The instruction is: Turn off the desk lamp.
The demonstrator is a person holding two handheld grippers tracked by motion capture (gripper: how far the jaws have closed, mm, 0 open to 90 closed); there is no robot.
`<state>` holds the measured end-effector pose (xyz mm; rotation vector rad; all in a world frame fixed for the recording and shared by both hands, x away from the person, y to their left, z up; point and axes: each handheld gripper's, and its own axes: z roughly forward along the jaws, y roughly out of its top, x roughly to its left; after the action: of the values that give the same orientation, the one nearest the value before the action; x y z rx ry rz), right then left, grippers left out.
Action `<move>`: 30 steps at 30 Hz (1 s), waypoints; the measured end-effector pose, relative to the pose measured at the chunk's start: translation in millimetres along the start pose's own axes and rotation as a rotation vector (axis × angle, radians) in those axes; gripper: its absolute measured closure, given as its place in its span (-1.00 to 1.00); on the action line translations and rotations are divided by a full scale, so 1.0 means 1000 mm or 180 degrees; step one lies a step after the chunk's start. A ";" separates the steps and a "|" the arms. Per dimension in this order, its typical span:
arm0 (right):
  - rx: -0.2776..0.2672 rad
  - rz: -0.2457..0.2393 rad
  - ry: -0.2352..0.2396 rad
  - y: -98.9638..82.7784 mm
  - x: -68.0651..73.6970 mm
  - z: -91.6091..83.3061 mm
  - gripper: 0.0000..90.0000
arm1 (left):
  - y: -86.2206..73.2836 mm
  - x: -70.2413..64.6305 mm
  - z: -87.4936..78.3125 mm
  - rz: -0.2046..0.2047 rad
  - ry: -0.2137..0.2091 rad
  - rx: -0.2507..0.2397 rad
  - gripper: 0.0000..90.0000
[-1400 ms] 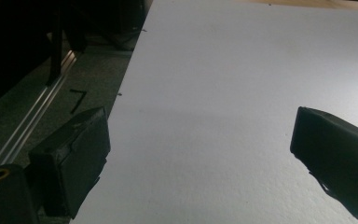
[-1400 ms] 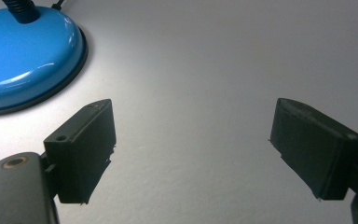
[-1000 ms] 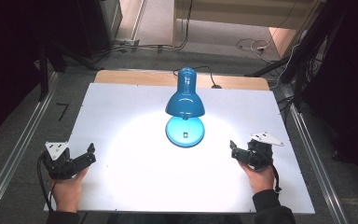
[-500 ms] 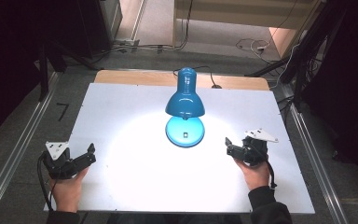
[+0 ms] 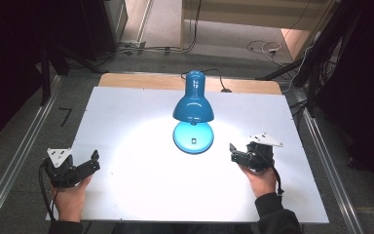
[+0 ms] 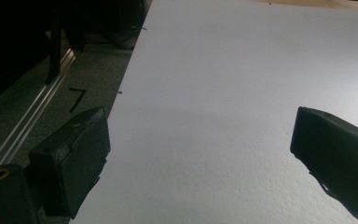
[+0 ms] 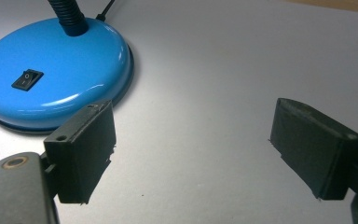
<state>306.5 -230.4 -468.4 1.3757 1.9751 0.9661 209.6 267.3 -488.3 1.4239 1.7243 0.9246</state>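
Lamp switch (image 7: 27, 79) on blue base (image 5: 193, 138): approach low with right gripper (image 5: 234, 153), fingers spread, press rocker squarely; left gripper (image 5: 92, 162) also spread.

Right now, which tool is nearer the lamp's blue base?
The right tool, just off the right side of the lamp base, jaws open. The left tool sits far off at the table's near-left corner.

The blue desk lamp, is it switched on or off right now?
On. The blue desk lamp throws a bright pool of light on the white table beneath its shade, around its round base.
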 end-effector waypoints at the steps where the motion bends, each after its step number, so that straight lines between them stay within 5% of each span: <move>1: 0.0008 -0.0004 0.0003 0.000 0.002 0.001 -0.72 | 0.000 0.000 0.000 0.0003 -0.0002 0.0003 -0.88; 30: -0.0047 -0.0055 0.0158 0.008 0.038 0.023 -0.69 | -0.002 -0.001 0.002 0.0041 0.0001 0.0049 -0.88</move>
<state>315.4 -186.9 -476.7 1.3365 2.0091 1.0140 210.8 266.1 -490.7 1.4467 1.7277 0.9203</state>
